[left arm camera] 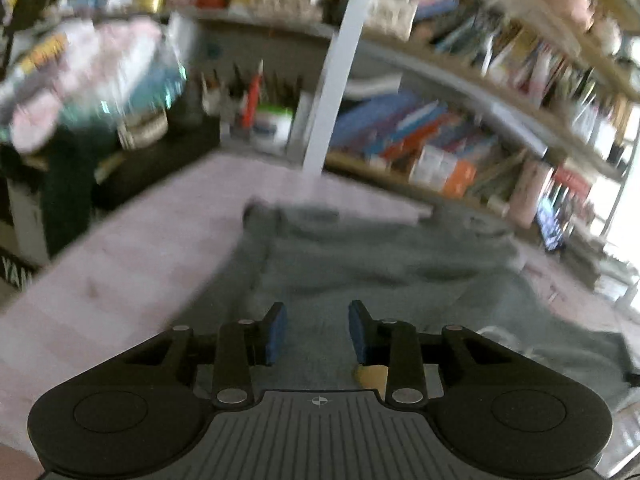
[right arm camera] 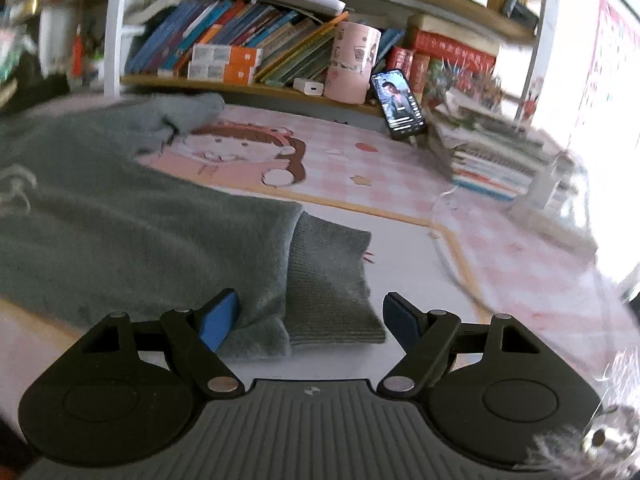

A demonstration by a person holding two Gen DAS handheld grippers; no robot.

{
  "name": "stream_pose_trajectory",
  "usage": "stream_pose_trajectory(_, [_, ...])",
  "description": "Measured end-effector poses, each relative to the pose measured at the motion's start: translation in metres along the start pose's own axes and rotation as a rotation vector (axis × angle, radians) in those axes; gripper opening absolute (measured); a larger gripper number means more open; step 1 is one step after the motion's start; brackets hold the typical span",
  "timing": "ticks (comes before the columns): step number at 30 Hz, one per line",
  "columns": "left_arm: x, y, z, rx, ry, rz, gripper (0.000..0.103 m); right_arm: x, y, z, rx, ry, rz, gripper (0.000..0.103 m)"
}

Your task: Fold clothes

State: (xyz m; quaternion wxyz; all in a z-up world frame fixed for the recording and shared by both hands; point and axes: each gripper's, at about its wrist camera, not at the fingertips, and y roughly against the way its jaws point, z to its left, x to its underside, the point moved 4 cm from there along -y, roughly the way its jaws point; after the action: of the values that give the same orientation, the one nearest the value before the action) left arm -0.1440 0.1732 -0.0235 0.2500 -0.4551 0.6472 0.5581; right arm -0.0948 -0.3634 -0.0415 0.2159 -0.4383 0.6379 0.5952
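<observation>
A grey fleece sweatshirt lies spread on a pink desk mat. My left gripper is open and empty, just above the garment's middle. In the right wrist view the same sweatshirt lies at the left, and a sleeve with a ribbed cuff reaches toward me. My right gripper is open wide, its jaws on either side of the cuff's near end, holding nothing. The pink mat shows a cartoon girl print.
Shelves of books run along the back. A pink cup, a phone with its screen lit and a stack of books stand at the right. A white post rises behind the mat. Clutter is at the left.
</observation>
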Motion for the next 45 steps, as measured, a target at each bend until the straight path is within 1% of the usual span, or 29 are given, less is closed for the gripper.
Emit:
stream_pose_trajectory(2, [0.004, -0.015, -0.001, -0.013, 0.000, 0.024, 0.031, 0.005, 0.010, -0.002, 0.010, 0.038, 0.021, 0.077])
stream_pose_trajectory(5, [0.006, -0.017, 0.000, -0.013, -0.008, 0.023, 0.033, 0.012, 0.021, -0.005, -0.012, 0.039, 0.044, 0.077])
stream_pose_trajectory(9, [0.007, -0.014, 0.002, -0.010, -0.009, 0.024, 0.036, 0.012, 0.021, -0.005, -0.026, 0.027, 0.041, 0.077])
stream_pose_trajectory(12, [0.004, -0.007, -0.007, -0.041, -0.027, 0.004, 0.037, 0.009, 0.025, -0.005, -0.042, 0.016, 0.012, 0.078])
stream_pose_trajectory(13, [0.003, -0.004, -0.010, -0.053, -0.035, -0.003, 0.041, 0.006, 0.027, -0.005, -0.050, 0.003, -0.007, 0.078])
stream_pose_trajectory(14, [0.000, -0.001, -0.017, -0.054, -0.053, -0.022, 0.047, 0.002, 0.029, -0.005, -0.064, -0.009, -0.028, 0.078])
stream_pose_trajectory(16, [-0.006, 0.003, -0.032, -0.028, -0.084, -0.062, 0.054, -0.009, 0.031, -0.002, -0.096, -0.036, -0.068, 0.078])
stream_pose_trajectory(18, [-0.012, 0.005, -0.045, 0.009, -0.105, -0.093, 0.057, -0.019, 0.034, 0.000, -0.127, -0.060, -0.105, 0.078])
stream_pose_trajectory(19, [-0.014, 0.004, -0.051, 0.026, -0.112, -0.102, 0.060, -0.024, 0.032, 0.003, -0.137, -0.064, -0.115, 0.078])
stream_pose_trajectory(20, [-0.016, 0.002, -0.057, 0.043, -0.118, -0.108, 0.063, -0.028, 0.030, 0.006, -0.144, -0.064, -0.119, 0.079])
stream_pose_trajectory(21, [-0.017, -0.002, -0.063, 0.060, -0.124, -0.110, 0.064, -0.032, 0.027, 0.008, -0.150, -0.062, -0.122, 0.079])
stream_pose_trajectory(24, [-0.018, -0.018, -0.074, 0.076, -0.142, -0.092, 0.069, -0.044, 0.013, 0.015, -0.166, -0.055, -0.123, 0.079])
stream_pose_trajectory(27, [-0.015, -0.036, -0.081, 0.065, -0.164, -0.064, 0.073, -0.054, -0.008, 0.020, -0.157, -0.042, -0.114, 0.079])
stream_pose_trajectory(30, [-0.014, -0.050, -0.083, 0.056, -0.176, -0.040, 0.076, -0.063, -0.029, 0.025, -0.136, 0.001, -0.097, 0.079])
stream_pose_trajectory(31, [-0.015, -0.053, -0.082, 0.055, -0.176, -0.036, 0.078, -0.066, -0.036, 0.026, -0.134, 0.014, -0.092, 0.079])
stream_pose_trajectory(36, [-0.022, -0.068, -0.080, 0.044, -0.182, -0.025, 0.082, -0.086, -0.061, 0.027, -0.154, 0.038, -0.076, 0.082])
stream_pose_trajectory(40, [-0.025, -0.076, -0.081, 0.048, -0.196, -0.027, 0.088, -0.102, -0.077, 0.027, -0.207, 0.004, -0.067, 0.085])
stream_pose_trajectory(42, [-0.025, -0.079, -0.081, 0.057, -0.201, -0.029, 0.090, -0.109, -0.086, 0.025, -0.244, -0.037, -0.059, 0.085])
stream_pose_trajectory(45, [-0.023, -0.085, -0.082, 0.061, -0.214, -0.021, 0.095, -0.122, -0.100, 0.023, -0.285, -0.105, -0.060, 0.085])
